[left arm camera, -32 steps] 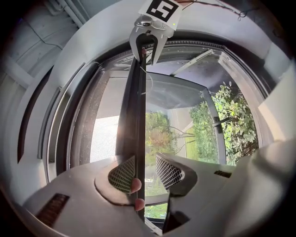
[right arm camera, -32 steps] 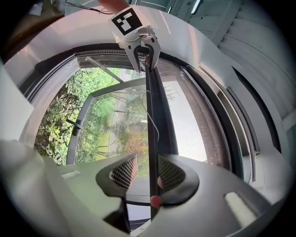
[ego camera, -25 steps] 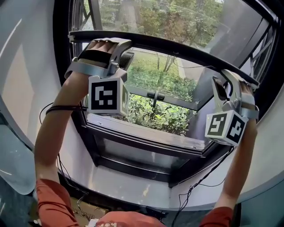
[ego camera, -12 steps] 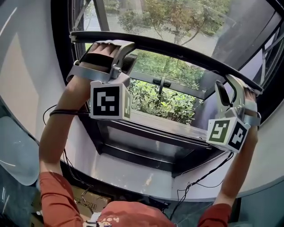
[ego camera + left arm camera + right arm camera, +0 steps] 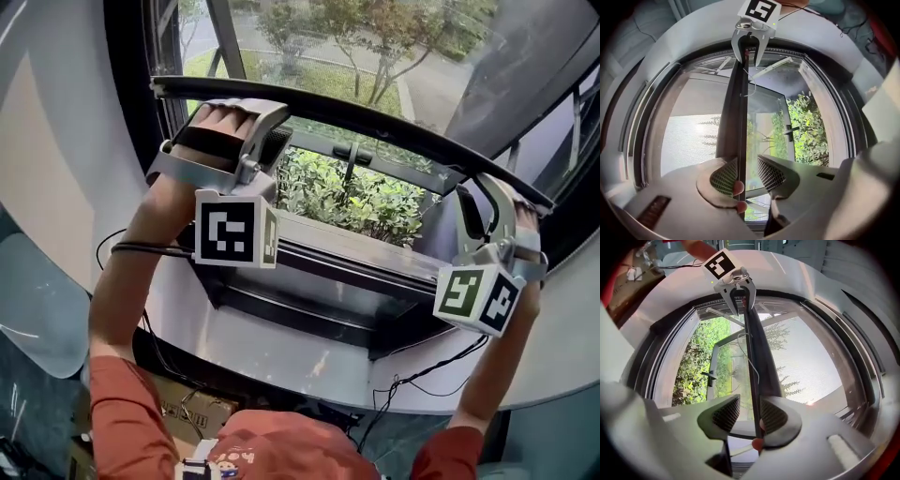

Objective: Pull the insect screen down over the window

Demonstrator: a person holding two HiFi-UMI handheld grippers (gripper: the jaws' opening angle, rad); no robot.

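Item: screen [image 5: 689,140], mesh, partly drawn over the window. Its black bar [image 5: 375,117] ran across the opening, slanting lower toward the right in the head view. Compared with a second before, the bar sat lower against the frame. The handle [image 5: 352,155] of the open sash, earlier well below the bar, now lay just beneath it, and the strip of shrubs [image 5: 356,202] seen under the bar was narrower, with more mesh above. Left gripper [image 5: 266,122]: at the bar's left end, lower than before, jaws apart with the bar between them. The bar lay against one pad [image 5: 723,178] while the other stood clear of it, so nothing was clamped. Two fingertips [image 5: 738,188] showed at the bar beside that pad. Right gripper [image 5: 482,192]: at the bar's right end, likewise lower, jaws apart. Here the bar lay against the pad [image 5: 774,418] on the mesh side and stood free of the opposite one; a fingertip [image 5: 756,443] showed at the bar below it. Marker cube [image 5: 232,230]: one on each gripper, both facing the head camera. Both arms were raised, in red sleeves [image 5: 122,412]. Sill [image 5: 281,356]: pale, below the frame, with a dark cable [image 5: 427,370] hanging past its right part.
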